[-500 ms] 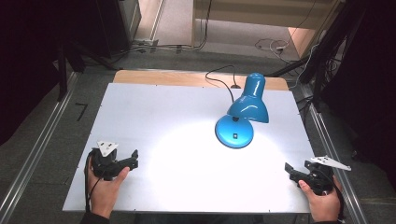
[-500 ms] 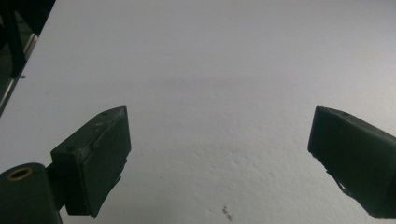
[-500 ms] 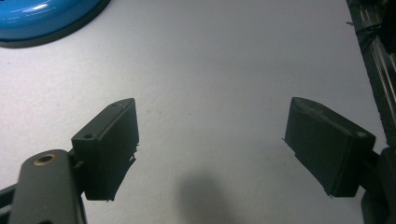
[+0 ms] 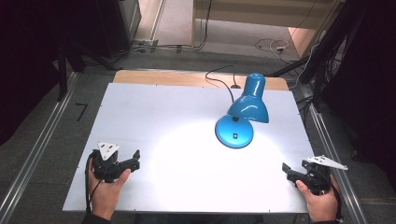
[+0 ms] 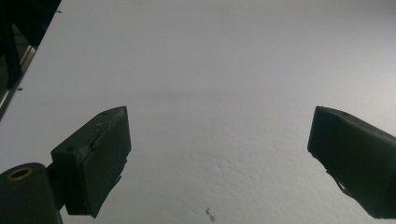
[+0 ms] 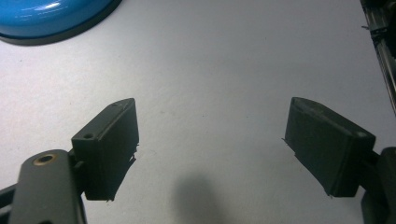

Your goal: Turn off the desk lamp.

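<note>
A blue desk lamp (image 4: 248, 105) stands right of the table's middle, its shade tilted down over its round base (image 4: 233, 134) and casting a bright pool of light on the white tabletop (image 4: 177, 107). A hand holds my left gripper (image 4: 135, 160) near the front left corner, pointing right; in the left gripper view my left gripper (image 5: 219, 161) is open over bare table. At the front right corner my right gripper (image 4: 286, 171) points left, and in the right gripper view my right gripper (image 6: 212, 144) is open too, with the lamp base (image 6: 46, 16) ahead at upper left.
The lamp's black cord (image 4: 219, 77) runs off the far edge of the table. Metal rails (image 4: 37, 154) line both sides of the table. Cables (image 4: 271, 45) lie on the floor behind.
</note>
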Demonstrator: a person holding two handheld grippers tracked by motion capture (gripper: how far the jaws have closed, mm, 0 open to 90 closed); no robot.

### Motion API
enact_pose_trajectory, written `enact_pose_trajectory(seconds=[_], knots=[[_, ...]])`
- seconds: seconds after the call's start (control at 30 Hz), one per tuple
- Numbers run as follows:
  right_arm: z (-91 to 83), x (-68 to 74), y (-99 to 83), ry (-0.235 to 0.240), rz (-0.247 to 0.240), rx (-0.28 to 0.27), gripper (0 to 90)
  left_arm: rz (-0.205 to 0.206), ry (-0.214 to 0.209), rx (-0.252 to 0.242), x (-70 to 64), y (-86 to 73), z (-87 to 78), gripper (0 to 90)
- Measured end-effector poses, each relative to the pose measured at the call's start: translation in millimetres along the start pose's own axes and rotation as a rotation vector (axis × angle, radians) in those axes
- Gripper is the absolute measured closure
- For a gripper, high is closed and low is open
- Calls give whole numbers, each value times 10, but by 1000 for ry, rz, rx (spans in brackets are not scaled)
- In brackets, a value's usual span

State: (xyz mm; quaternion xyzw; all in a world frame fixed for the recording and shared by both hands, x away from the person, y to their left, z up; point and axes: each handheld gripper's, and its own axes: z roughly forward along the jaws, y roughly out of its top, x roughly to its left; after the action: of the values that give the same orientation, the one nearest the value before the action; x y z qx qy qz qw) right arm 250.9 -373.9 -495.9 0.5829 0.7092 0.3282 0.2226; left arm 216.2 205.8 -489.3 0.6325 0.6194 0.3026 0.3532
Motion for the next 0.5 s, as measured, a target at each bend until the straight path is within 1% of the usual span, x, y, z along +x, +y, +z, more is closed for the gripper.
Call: enact_pose_trajectory(seconds=[0.1, 0.5], knots=[[-3, 13, 5, 2, 0, 1, 162, -7, -5, 1, 3, -4, -3, 68], [18, 104, 36, 18, -18, -4, 162, -12, 3, 8, 21, -9, 17, 68]])
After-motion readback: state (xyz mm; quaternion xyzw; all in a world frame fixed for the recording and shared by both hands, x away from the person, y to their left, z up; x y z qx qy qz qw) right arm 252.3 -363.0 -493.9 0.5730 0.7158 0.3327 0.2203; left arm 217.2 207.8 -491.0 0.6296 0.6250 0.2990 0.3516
